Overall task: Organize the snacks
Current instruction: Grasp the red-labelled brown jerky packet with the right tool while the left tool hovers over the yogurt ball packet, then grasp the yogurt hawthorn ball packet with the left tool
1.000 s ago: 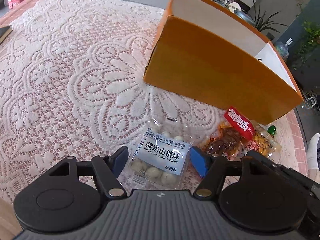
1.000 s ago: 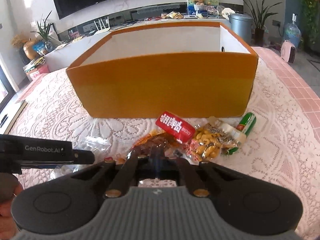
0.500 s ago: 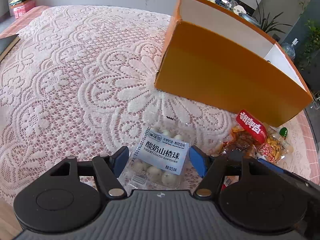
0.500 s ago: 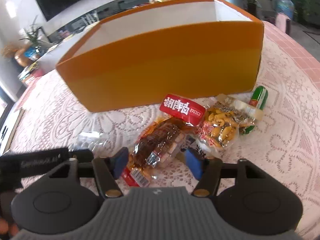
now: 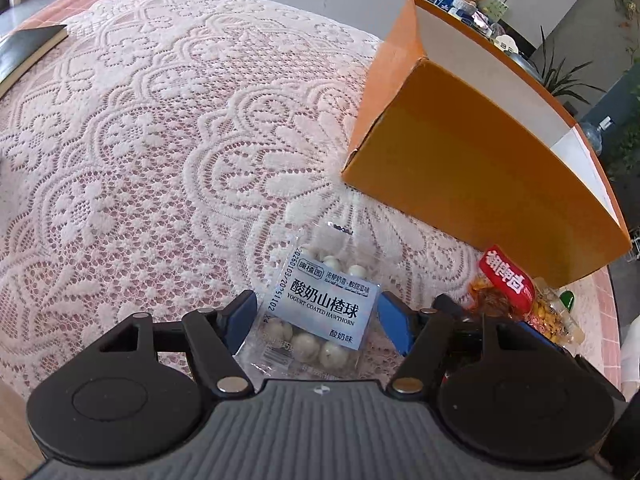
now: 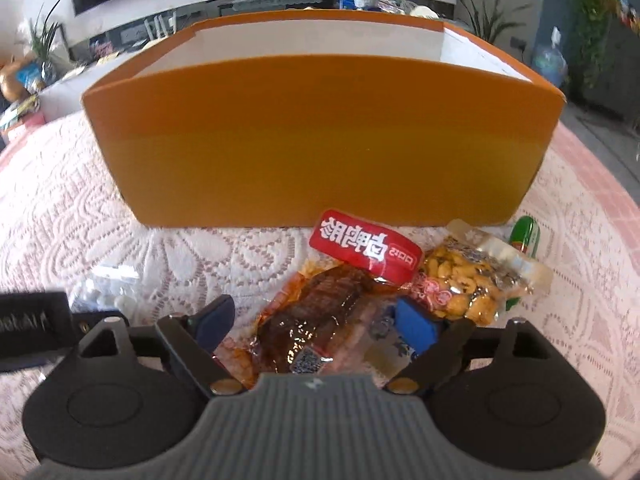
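A clear pack of yogurt-coated hawthorn balls (image 5: 326,308) lies flat on the lace cloth. My left gripper (image 5: 318,316) is open, with a blue pad on each side of the pack and neither pressing on it. My right gripper (image 6: 316,320) hangs low over a brown meat snack pack with a red header (image 6: 320,304). Its jaws are opening and the pack lies between them, untouched. A bag of yellow nuts (image 6: 468,280) and a green tube snack (image 6: 526,232) lie to the right. An open orange box (image 6: 320,140) stands just behind the snacks.
The lace tablecloth (image 5: 160,140) stretches far to the left, where a black book (image 5: 24,56) lies at the edge. The table's edge runs close on the right past the nuts. The left gripper's body (image 6: 28,328) shows at the lower left of the right wrist view.
My right gripper has gone from shut to wide open and has sunk forward over the meat snack pack. The left gripper has stayed around the hawthorn pack, rolling slightly.
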Available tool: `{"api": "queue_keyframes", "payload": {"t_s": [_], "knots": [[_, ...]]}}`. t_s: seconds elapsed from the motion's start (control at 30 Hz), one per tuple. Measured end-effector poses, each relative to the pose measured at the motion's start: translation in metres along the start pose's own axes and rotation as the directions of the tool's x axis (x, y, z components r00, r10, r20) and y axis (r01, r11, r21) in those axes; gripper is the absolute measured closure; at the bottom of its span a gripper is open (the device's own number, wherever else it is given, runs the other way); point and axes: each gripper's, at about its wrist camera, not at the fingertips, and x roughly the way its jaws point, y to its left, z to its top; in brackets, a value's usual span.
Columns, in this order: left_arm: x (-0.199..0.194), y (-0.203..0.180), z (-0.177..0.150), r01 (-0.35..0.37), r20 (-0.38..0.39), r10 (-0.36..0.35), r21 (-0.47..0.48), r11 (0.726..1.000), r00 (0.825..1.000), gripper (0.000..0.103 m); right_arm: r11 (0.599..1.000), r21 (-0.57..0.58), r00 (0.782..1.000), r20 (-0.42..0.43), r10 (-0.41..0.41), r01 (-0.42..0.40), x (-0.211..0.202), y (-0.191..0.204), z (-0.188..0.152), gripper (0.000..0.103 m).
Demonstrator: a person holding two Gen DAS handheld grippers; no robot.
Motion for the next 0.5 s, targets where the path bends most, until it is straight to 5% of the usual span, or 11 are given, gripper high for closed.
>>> {"api": "queue_keyframes", "payload": {"t_s": [0.13,0.4,0.43,0.5], "knots": [[-0.001,-0.001,-0.001,-0.003,0.001,0.003,0.006,1.000,1.000,0.027,0.999,-0.049,1.000,0.019,0.017,-0.017,-0.004,0.002,-0.004,0.042],[0.000,-0.004,-0.002,-0.004,-0.005,0.004,0.037,0.999,1.000,0.027,0.991,-0.057,0.993,0.003,0.118,-0.118,-0.021,-0.017,-0.006,0.072],[0.001,-0.005,-0.002,-0.009,-0.005,0.009,0.050,0.999,1.000,0.027,0.990,-0.059,0.992,0.009,0.130,-0.129,-0.025,-0.020,-0.005,0.085],[0.002,-0.009,-0.003,-0.021,-0.006,0.022,0.079,0.997,1.000,0.027,0.988,-0.066,0.990,0.017,0.140,-0.139,-0.030,-0.023,-0.005,0.086]]}}
